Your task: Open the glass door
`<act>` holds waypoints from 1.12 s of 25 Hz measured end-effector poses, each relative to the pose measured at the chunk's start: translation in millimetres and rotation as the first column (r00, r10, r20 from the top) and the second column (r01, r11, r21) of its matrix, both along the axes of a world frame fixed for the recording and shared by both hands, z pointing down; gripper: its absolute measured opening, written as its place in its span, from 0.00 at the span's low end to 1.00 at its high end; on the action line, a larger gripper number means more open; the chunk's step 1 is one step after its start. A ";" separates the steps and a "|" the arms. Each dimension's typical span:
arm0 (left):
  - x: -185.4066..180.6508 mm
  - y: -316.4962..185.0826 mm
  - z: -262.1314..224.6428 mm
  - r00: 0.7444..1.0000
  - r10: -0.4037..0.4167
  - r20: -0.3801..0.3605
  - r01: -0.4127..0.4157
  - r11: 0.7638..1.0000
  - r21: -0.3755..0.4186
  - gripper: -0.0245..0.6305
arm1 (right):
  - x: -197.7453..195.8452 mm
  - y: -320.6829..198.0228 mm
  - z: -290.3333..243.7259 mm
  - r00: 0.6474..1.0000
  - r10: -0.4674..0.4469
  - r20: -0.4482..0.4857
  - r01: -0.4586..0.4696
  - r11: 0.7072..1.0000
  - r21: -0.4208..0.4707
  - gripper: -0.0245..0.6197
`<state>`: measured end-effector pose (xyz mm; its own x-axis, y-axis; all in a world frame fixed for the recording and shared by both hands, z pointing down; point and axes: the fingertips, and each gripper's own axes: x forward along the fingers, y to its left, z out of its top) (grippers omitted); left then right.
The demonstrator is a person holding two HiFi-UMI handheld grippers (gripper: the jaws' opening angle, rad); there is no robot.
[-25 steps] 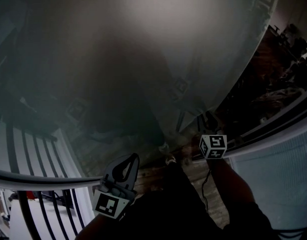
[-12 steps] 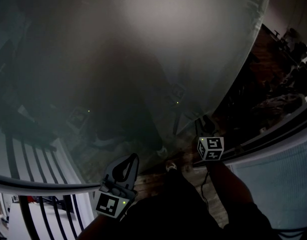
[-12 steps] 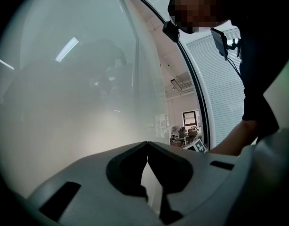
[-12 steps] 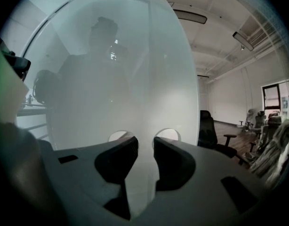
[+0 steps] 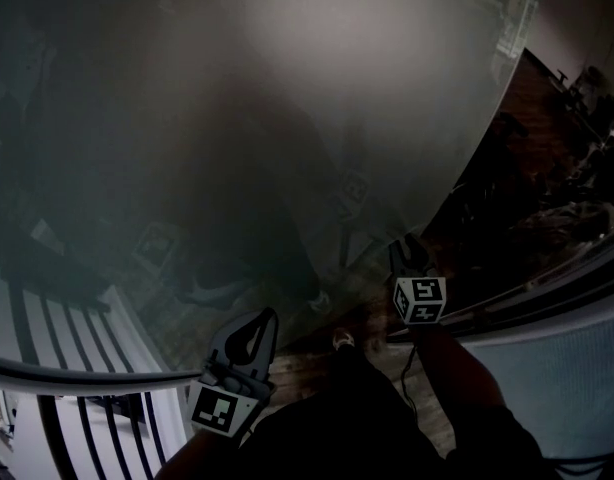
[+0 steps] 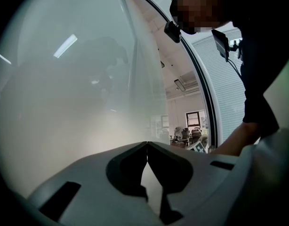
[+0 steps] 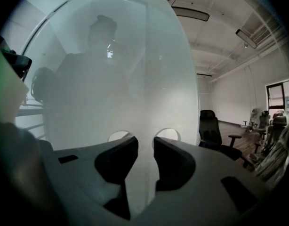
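The frosted glass door (image 5: 287, 88) fills most of the head view and reflects both marker cubes. Its free edge slants down to my right gripper (image 5: 407, 254). In the right gripper view, that gripper (image 7: 145, 149) faces the glass door (image 7: 111, 79). Its jaws are drawn in to a narrow gap around a pale upright strip of the door. My left gripper (image 5: 255, 330) hangs low at the left, apart from the glass. In the left gripper view, the left gripper (image 6: 147, 145) has its tips touching and holds nothing, with the glass door (image 6: 64, 102) ahead of it.
A white railing with dark bars (image 5: 77, 373) curves at the lower left. Beyond the door's edge is a room with a wood floor and office chairs (image 7: 212, 131). A dark frame rail (image 5: 547, 283) and a ribbed white wall (image 5: 567, 388) stand at the right. The person's shoe (image 5: 342, 340) is on the floor.
In the head view the door's free edge has shifted left, showing more of the room beyond. My right gripper has stayed at that edge. The left gripper keeps its place in the view.
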<state>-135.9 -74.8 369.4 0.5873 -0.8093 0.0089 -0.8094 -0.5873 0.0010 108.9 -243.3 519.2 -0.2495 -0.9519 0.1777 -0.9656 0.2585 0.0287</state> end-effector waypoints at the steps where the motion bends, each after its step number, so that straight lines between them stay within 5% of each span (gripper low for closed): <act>1: -1.2 -3.1 0.2 1.000 -0.005 -0.002 0.005 1.000 -0.002 0.05 | -1.6 -2.9 -0.7 1.000 -0.005 0.000 0.005 1.000 0.003 0.19; 28: -12.6 -94.6 2.5 0.996 -0.083 0.045 0.083 0.997 0.002 0.05 | -51.7 -96.2 -1.2 0.989 -0.148 0.015 0.147 0.988 0.035 0.19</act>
<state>-148.5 -169.4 371.9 0.5170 -0.8553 0.0338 -0.8545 -0.5180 -0.0371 57.2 -339.5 518.0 -0.3905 -0.9098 0.1404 -0.9174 0.3973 0.0230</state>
